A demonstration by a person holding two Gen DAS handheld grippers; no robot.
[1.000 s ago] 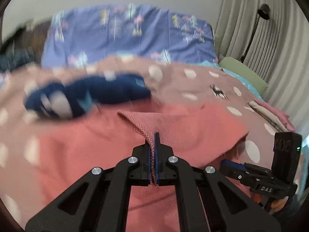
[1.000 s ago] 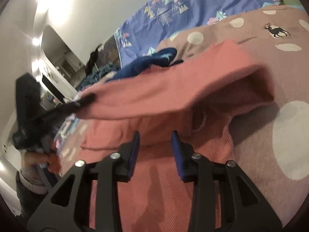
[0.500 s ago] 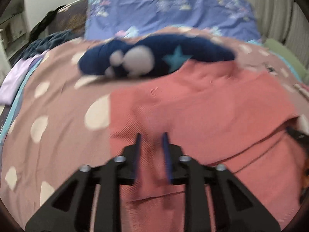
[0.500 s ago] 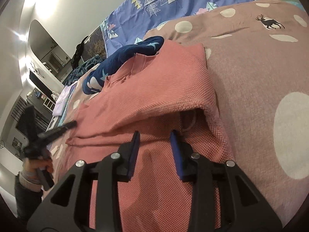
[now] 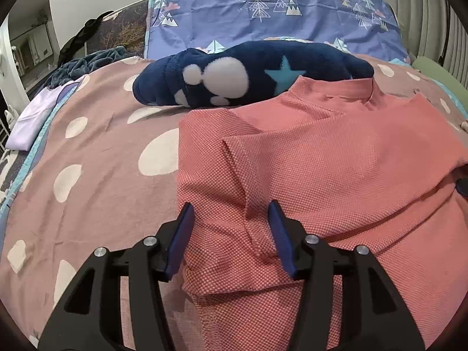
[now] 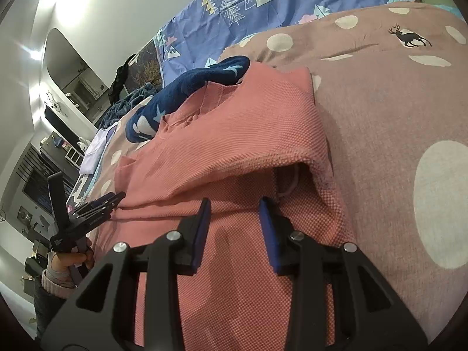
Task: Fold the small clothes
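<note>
A salmon knit shirt [image 5: 321,161] lies on the bed with one half folded over the other; the right wrist view shows the folded layer's hollow edge [image 6: 292,172]. My left gripper [image 5: 231,234] rests low over the shirt's left edge. Its jaws are opening, and a ridge of the cloth lies loose between the blue pads [image 5: 181,239], which do not press on it. In the right wrist view the left gripper [image 6: 99,204] shows at the shirt's [image 6: 234,131] far left side. My right gripper [image 6: 234,228] stands open just above the lower layer, holding nothing.
A navy fleece garment [image 5: 248,79] with white spots and a teal star lies against the shirt's collar. The bed cover [image 5: 87,161] is dusty pink with white dots. A lilac cloth [image 5: 29,120] and a dark blanket [image 5: 87,61] lie at the left edge. A person's hand [image 6: 67,263] holds the left gripper.
The left gripper, shut on a lifted shirt edge a second ago, carried it across and down, laid it flat and opened. The right gripper stayed in place.
</note>
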